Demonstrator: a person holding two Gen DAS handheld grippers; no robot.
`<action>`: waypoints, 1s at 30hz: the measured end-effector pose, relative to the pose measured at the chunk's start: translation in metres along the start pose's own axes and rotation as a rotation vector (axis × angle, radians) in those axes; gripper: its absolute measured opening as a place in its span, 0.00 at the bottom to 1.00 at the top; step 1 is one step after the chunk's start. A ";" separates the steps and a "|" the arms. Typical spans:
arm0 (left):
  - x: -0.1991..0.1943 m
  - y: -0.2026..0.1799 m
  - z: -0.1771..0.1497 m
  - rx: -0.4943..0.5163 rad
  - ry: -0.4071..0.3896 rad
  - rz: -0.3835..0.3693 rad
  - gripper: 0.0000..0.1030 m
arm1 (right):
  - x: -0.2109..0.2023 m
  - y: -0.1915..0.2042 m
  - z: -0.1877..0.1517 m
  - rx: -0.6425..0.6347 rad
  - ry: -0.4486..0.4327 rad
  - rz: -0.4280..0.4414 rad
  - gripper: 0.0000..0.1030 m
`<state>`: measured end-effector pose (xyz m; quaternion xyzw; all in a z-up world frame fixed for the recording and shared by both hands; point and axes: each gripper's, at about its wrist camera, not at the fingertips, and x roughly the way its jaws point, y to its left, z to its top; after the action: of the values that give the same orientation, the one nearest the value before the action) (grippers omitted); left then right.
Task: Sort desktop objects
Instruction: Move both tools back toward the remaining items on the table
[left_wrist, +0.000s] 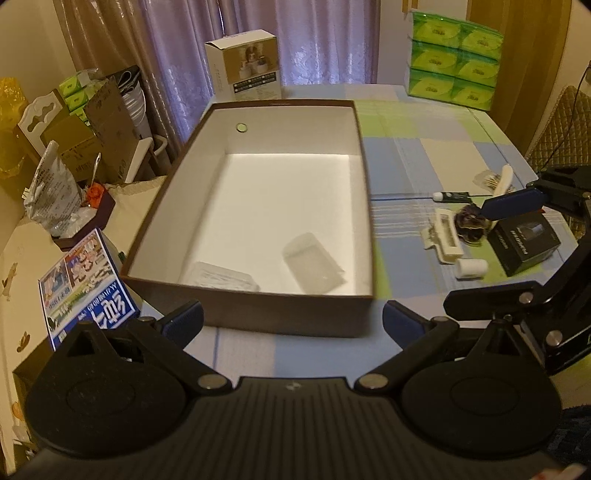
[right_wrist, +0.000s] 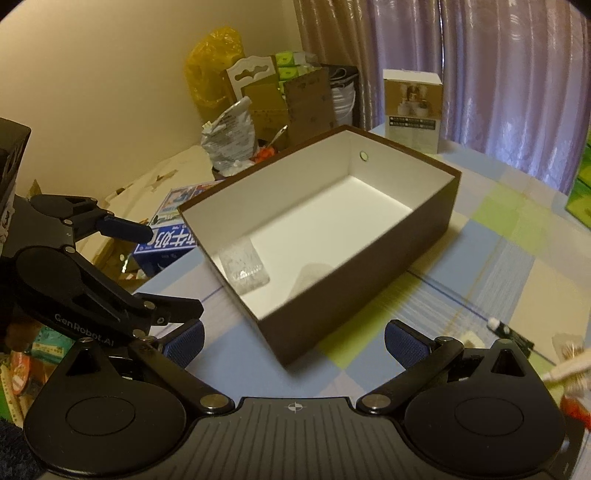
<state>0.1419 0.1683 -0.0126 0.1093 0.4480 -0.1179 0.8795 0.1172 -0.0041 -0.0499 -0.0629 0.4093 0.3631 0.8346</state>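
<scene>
A brown box (left_wrist: 288, 317) with a white inside stands in the middle of the chequered table. Two clear plastic cases (left_wrist: 314, 266) (left_wrist: 221, 277) lie at its near end; one clear case (right_wrist: 243, 267) leans on the inner wall in the right wrist view. My left gripper (left_wrist: 293, 325) is open just before the box's near wall, holding nothing. My right gripper (right_wrist: 295, 343) is open too, by the box's near corner (right_wrist: 288, 347). Right of the box lie a white clip (left_wrist: 443, 236), a dark round thing (left_wrist: 471, 223), a black small box (left_wrist: 524, 243), a white cylinder (left_wrist: 471, 267) and a tube (left_wrist: 452, 196).
Green tissue packs (left_wrist: 454, 59) stand at the table's far right and a white carton (left_wrist: 245, 66) behind the box. A blue printed carton (left_wrist: 88, 288) and cluttered bags and boxes (left_wrist: 74, 147) lie off the table's left edge. A white brush (right_wrist: 569, 369) is by my right finger.
</scene>
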 end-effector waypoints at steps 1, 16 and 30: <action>-0.001 -0.005 -0.001 -0.002 0.001 -0.001 0.99 | -0.003 -0.002 -0.003 0.003 0.000 0.001 0.98; -0.002 -0.091 -0.008 0.017 0.024 -0.042 0.99 | -0.063 -0.054 -0.060 0.108 0.009 -0.039 0.98; 0.030 -0.166 0.003 0.072 0.048 -0.112 0.99 | -0.109 -0.118 -0.101 0.260 0.011 -0.174 0.98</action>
<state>0.1105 0.0069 -0.0494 0.1185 0.4700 -0.1803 0.8559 0.0869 -0.1915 -0.0589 0.0085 0.4503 0.2331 0.8619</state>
